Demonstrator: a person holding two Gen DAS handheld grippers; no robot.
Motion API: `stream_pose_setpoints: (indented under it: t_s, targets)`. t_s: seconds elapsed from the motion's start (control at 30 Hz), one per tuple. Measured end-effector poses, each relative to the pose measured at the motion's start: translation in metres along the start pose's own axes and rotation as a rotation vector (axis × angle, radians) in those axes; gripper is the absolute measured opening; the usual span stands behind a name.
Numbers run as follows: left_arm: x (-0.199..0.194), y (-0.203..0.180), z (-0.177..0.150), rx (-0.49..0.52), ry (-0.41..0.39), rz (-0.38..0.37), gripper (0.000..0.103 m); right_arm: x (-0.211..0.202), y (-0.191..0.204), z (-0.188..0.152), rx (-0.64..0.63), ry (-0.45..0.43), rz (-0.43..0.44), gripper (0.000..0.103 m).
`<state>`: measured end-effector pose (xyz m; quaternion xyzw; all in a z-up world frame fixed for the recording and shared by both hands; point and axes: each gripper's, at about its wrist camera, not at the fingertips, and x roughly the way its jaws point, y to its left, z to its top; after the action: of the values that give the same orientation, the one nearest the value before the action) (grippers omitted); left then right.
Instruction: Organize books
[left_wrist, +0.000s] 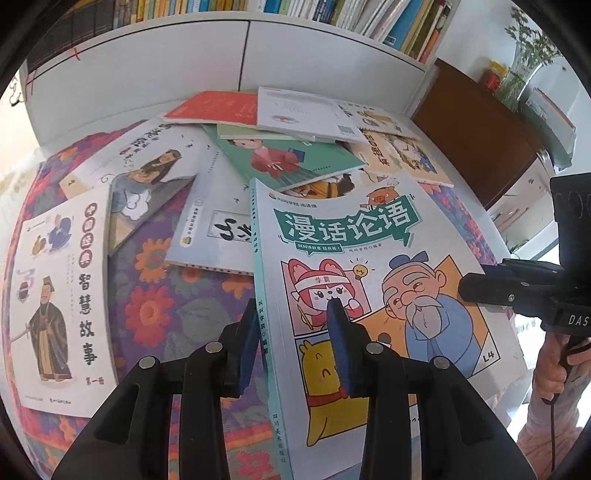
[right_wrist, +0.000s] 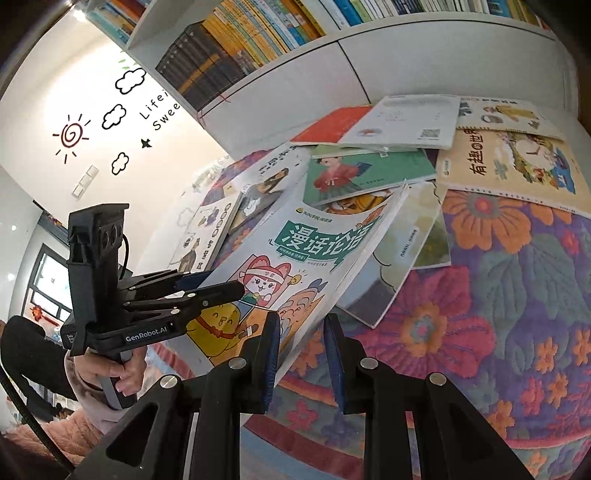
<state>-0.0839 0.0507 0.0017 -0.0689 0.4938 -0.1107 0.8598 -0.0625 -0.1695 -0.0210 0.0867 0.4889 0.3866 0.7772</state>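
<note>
Book: a comic book (left_wrist: 373, 295) with a teal title banner, centre frame, tilted above the floral cloth (left_wrist: 155, 295).
Left gripper (left_wrist: 295, 343): clamped on its spine edge.
Right gripper (right_wrist: 301, 354): clamped on the opposite edge.
Background: scattered books (right_wrist: 369, 173), upper centre; bookshelf (right_wrist: 258, 37) along the top.

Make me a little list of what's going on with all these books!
held book: comic book with teal title banner, lifted and tilted above the others
left gripper: shut on the book's spine edge
right gripper: shut on the book's opposite edge
loose books: green-cover book, red book and several more, scattered and overlapping
surface: flowered cloth
behind: white bookshelf full of upright books
</note>
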Motion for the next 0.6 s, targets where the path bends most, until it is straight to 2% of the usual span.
stream_pose_setpoints:
  t_s: [0.2, 0.4, 0.6]
  targets:
    - [-0.011, 0.015, 0.003, -0.043, -0.028, -0.014, 0.033, -0.001, 0.015, 0.005, -0.047, -0.037, 0.016, 0.025]
    - [-0.029, 0.031, 0.002, -0.067, -0.065, 0.02, 0.033, 0.007, 0.03, 0.021, -0.06, -0.037, 0.069, 0.025]
    - [-0.047, 0.053, 0.004, -0.094, -0.107, 0.036, 0.033, 0.014, 0.052, 0.036, -0.101, -0.058, 0.082, 0.025]
